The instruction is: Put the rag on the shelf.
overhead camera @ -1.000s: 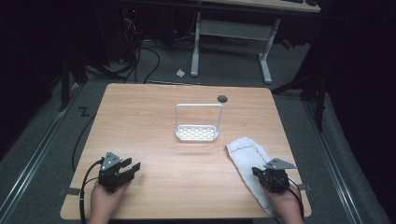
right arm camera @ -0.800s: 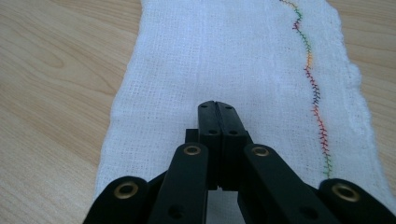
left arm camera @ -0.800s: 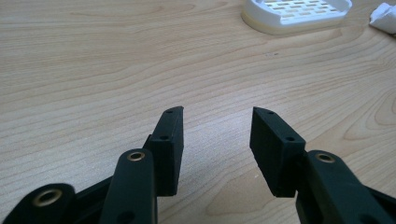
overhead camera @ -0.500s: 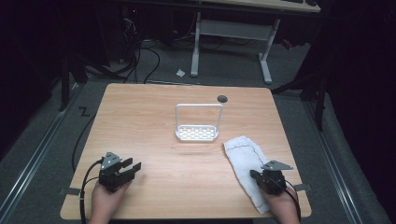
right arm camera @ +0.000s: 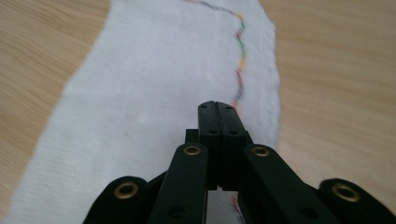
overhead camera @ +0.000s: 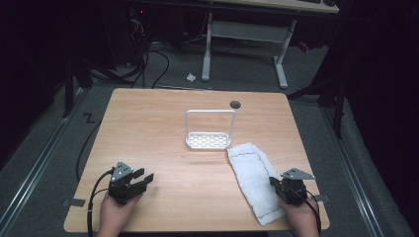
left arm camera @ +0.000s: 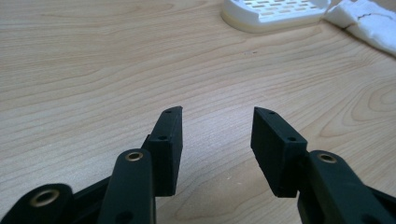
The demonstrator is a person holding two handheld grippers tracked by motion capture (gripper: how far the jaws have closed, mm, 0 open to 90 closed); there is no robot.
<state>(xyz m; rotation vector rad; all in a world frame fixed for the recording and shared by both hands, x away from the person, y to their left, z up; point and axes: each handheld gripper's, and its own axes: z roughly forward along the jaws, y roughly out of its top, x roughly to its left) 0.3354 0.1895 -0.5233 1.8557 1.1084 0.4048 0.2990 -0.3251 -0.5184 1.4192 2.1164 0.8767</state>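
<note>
We see the white cloth (overhead camera: 256, 181) flat along the bench (overhead camera: 163, 128) right edge; right gripper (overhead camera: 274, 182) over it, jaws closed, empty. Left gripper (overhead camera: 146, 176) jaws open over bare wood.

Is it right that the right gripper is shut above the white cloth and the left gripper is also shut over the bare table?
Not quite. The left gripper is open, nothing between its jaws, as the left gripper view shows. The right gripper is shut above the white cloth, and the left one is over the bare table.
</note>
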